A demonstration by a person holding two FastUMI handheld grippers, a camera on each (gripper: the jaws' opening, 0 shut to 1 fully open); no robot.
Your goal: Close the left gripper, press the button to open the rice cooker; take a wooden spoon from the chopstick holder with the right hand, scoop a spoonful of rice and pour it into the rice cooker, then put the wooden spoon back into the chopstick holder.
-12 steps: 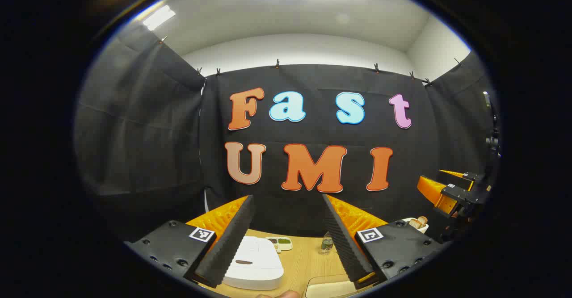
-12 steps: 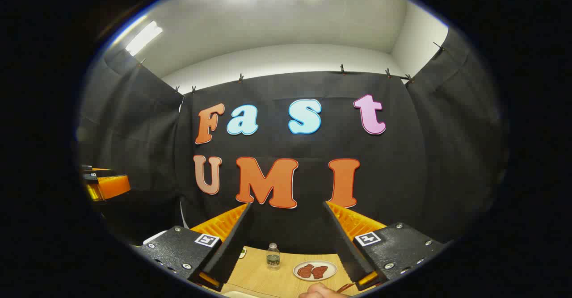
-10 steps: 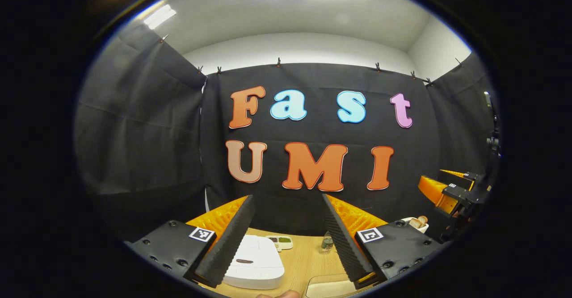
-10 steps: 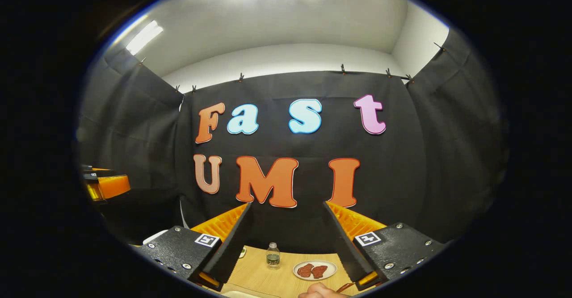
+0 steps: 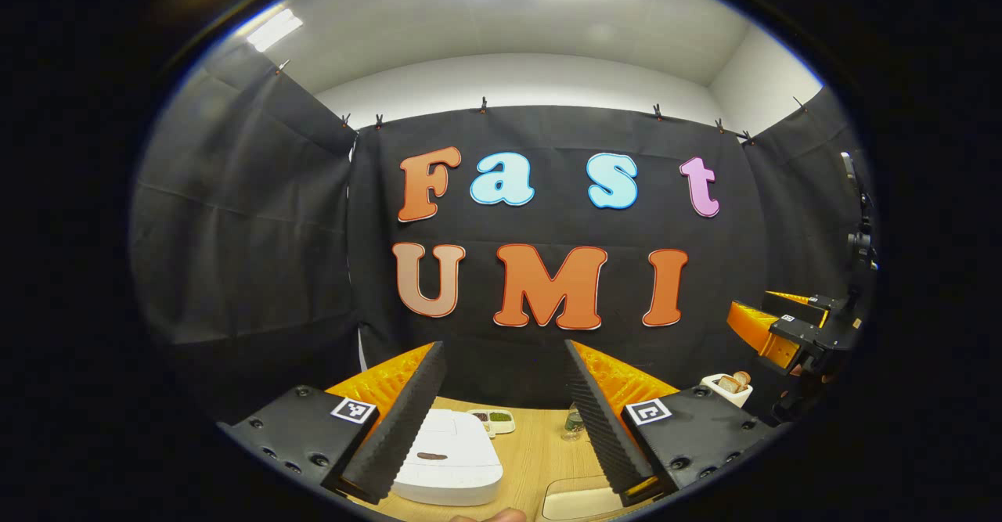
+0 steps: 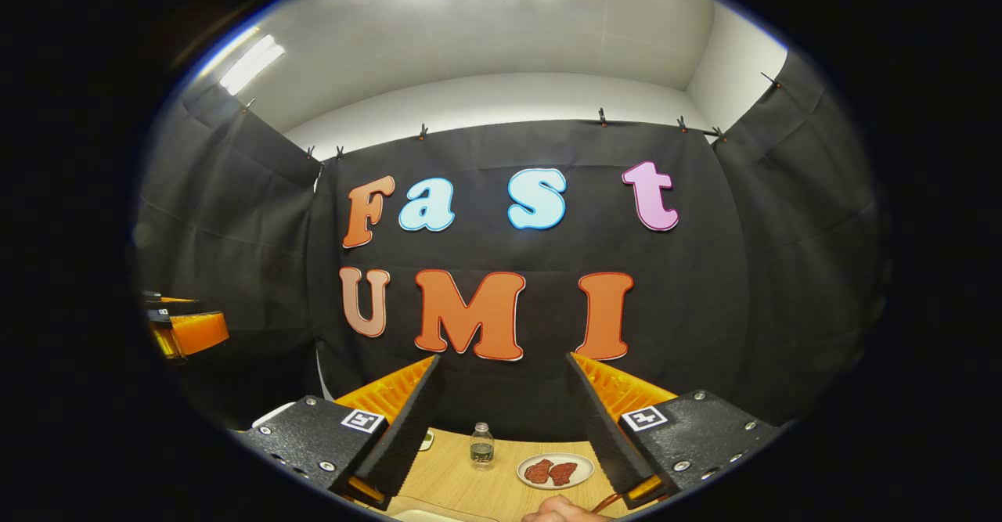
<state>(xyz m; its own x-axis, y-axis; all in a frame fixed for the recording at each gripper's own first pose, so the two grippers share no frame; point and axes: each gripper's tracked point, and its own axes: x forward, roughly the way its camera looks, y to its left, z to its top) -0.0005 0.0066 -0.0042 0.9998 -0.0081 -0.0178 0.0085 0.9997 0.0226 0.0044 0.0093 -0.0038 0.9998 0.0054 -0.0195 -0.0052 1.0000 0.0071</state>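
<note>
- Left gripper (image 5: 505, 381) open, jaws wide apart, nothing between them, raised above the table (image 5: 540, 459).
- Right gripper (image 6: 501, 397) also open and empty, held above the table; seen too at the far right of the left gripper view.
- Rice cooker (image 5: 448, 458), lid shut, toward the table's left side, below the left finger (image 5: 399, 420).
- Holder (image 5: 728, 387) with wooden utensils near the right edge.
- Bottle (image 6: 481, 445) and plate (image 6: 554, 470) toward the back edge.
</note>
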